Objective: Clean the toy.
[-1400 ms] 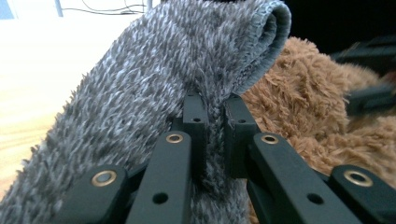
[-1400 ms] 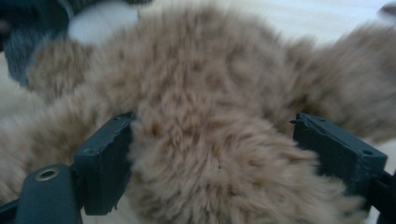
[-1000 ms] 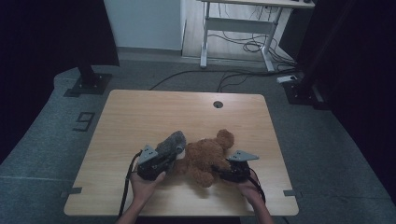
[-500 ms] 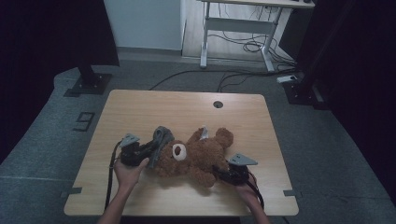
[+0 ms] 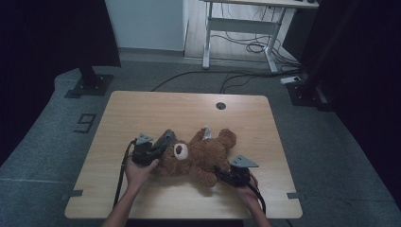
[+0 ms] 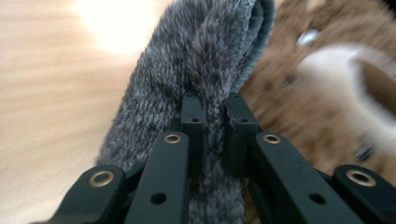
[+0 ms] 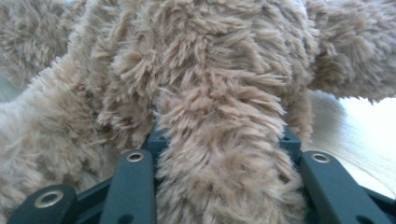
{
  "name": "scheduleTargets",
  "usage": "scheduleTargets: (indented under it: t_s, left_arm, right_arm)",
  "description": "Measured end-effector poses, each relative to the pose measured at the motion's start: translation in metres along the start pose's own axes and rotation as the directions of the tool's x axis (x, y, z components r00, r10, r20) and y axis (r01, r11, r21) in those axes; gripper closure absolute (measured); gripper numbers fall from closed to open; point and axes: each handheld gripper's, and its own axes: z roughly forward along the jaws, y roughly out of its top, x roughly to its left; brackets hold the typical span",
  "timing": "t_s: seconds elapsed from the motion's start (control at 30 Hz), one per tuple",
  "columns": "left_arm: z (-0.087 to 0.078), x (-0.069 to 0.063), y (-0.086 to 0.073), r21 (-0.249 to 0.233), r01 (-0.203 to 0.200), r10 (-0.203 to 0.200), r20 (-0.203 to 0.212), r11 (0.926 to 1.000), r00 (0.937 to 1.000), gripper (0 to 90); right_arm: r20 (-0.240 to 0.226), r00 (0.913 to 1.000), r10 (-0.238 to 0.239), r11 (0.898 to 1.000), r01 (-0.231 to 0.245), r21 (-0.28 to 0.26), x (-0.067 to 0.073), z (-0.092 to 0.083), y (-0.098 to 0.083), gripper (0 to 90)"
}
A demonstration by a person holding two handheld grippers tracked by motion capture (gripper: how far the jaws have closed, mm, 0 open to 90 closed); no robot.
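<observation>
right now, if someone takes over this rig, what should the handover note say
Left gripper: fingers shut on the grey knit cloth, held beside the teddy bear's head.
Right gripper: fingers clamped on a limb of the teddy bear, having just closed in on it.
The bear lies on its back on the wooden table.
Done: both things gripped.
Left: the cloth is not on the bear yet, probably meant for its head.

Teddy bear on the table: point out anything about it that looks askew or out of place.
The teddy bear lies sprawled across the wooden table, not sitting upright. A grey knitted piece, pinched in the left gripper, sits beside its head, not on it. The right gripper clamps one furry limb. No damage shows.
</observation>
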Motion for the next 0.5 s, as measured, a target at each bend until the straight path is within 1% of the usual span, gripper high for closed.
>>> scheduleTargets:
  t_s: [0.03, 0.07, 0.13, 0.17, 0.2, 0.23, 0.3, 0.33, 0.37, 0.4, 0.43, 0.47, 0.5]
  left_arm:
    - [-0.001, 0.004, -0.005, 0.018, 0.009, -0.010, 0.004, 0.9998, 0.9999, 80.2]
    - [-0.002, 0.006, -0.008, 0.029, 0.012, -0.012, 0.010, 0.9995, 0.9999, 80.1]
    - [0.000, 0.010, -0.019, 0.066, 0.013, -0.014, 0.016, 0.9977, 0.9998, 79.9]
    - [0.002, 0.011, -0.024, 0.076, 0.025, -0.028, 0.029, 0.9968, 0.9992, 79.7]
    - [0.002, 0.011, -0.029, 0.067, 0.037, -0.040, 0.046, 0.9971, 0.9981, 79.6]
    - [0.002, 0.010, -0.031, 0.059, 0.040, -0.043, 0.051, 0.9975, 0.9978, 79.6]
    - [0.000, 0.009, -0.032, 0.054, 0.040, -0.043, 0.057, 0.9977, 0.9974, 79.6]
    - [-0.001, 0.010, -0.031, 0.049, 0.050, -0.053, 0.070, 0.9975, 0.9961, 79.4]
    - [-0.005, 0.013, -0.028, 0.029, 0.070, -0.073, 0.093, 0.9971, 0.9930, 79.2]
    - [-0.008, 0.014, -0.026, 0.012, 0.082, -0.083, 0.107, 0.9965, 0.9908, 79.2]
    - [-0.014, 0.014, -0.022, -0.019, 0.096, -0.093, 0.123, 0.9952, 0.9881, 79.2]
    - [-0.019, 0.014, -0.016, -0.049, 0.104, -0.097, 0.137, 0.9934, 0.9859, 79.2]
    - [-0.026, 0.011, -0.008, -0.085, 0.101, -0.087, 0.147, 0.9912, 0.9852, 79.2]
  right_arm:
    - [-0.001, 1.0000, 0.002, 1.000, -0.002, 0.000, 0.000, 0.000, 0.000, 55.9]
    - [-0.002, 1.0000, 0.003, 1.000, -0.003, 0.000, 0.000, 0.000, -0.001, 55.9]
    - [-0.004, 1.0000, 0.006, 1.000, -0.006, 0.000, -0.001, 0.000, -0.001, 55.9]
    - [-0.005, 0.9999, 0.009, 1.000, -0.009, 0.000, -0.001, 0.000, -0.001, 55.8]
    - [-0.006, 0.9999, 0.012, 1.000, -0.012, 0.000, -0.001, 0.000, -0.001, 55.9]
    - [-0.006, 0.9999, 0.013, 1.000, -0.013, -0.001, -0.001, 0.000, -0.001, 55.8]
    - [-0.004, 0.9999, 0.013, 1.000, -0.013, -0.001, -0.001, 0.000, -0.001, 55.8]
    - [-0.003, 0.9999, 0.014, 1.000, -0.014, -0.001, -0.001, 0.000, -0.001, 55.8]
    - [-0.002, 0.9999, 0.014, 1.000, -0.014, -0.002, -0.001, 0.000, -0.001, 55.8]
    - [-0.002, 0.9999, 0.015, 1.000, -0.015, -0.003, -0.001, -0.001, -0.001, 55.8]
    - [-0.003, 0.9999, 0.015, 1.000, -0.015, -0.003, -0.001, -0.001, -0.001, 55.8]
    - [-0.003, 0.9999, 0.013, 1.000, -0.013, -0.003, -0.001, -0.001, -0.001, 55.8]
    - [-0.004, 0.9999, 0.012, 1.000, -0.012, -0.004, -0.001, -0.001, -0.001, 55.7]
